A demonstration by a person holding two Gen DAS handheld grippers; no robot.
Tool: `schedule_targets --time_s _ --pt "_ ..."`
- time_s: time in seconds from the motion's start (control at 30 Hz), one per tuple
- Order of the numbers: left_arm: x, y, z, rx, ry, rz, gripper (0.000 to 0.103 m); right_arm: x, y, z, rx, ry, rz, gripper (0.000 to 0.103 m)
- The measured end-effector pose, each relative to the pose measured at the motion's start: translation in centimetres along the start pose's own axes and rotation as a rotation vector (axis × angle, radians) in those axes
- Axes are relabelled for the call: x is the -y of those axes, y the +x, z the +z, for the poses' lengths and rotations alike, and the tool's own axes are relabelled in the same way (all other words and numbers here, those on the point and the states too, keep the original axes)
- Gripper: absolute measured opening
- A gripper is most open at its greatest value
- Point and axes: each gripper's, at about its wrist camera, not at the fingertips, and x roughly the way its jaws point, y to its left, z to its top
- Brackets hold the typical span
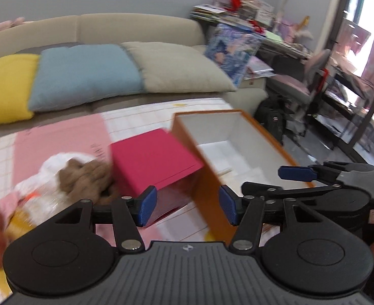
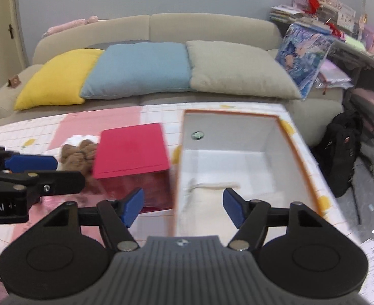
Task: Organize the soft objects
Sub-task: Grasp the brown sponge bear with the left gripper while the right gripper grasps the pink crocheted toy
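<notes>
Both tools, left (image 1: 188, 207) and right (image 2: 184, 207), wide and empty above fleecy cream cloth (image 2: 207, 211) in rectangular orange box (image 2: 301, 152)

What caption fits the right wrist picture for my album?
Open right gripper hovers above cream fluffy cloth inside orange cardboard box, beside pink box.

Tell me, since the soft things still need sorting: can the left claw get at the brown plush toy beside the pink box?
Probably yes. The left claw is open and empty, and the brown plush toy lies uncovered on the table, left of the pink box. Only a white bag crowds it.
</notes>
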Motion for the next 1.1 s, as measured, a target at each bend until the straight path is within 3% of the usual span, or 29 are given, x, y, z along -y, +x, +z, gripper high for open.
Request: schedule_targets --time_s 0.37,0.9,1.1 --pt "-6.2 -1.9 -5.5 -0.053 -0.153 0.156 0.066 -7.1 3.2 -1.9 -0.102 -0.111 0.138 0.069" --pt "-14.2 -1.9 -8.3 -0.071 -0.295 0.370 0.066 -15.4 8.5 -0.9 -0.148 -0.205 0.259 0.069" --pt "-18.5 -1.2 -7.5 -0.077 -0.294 0.515 0.081 -17.8 11.1 0.1 -0.182 -0.217 0.273 0.075"
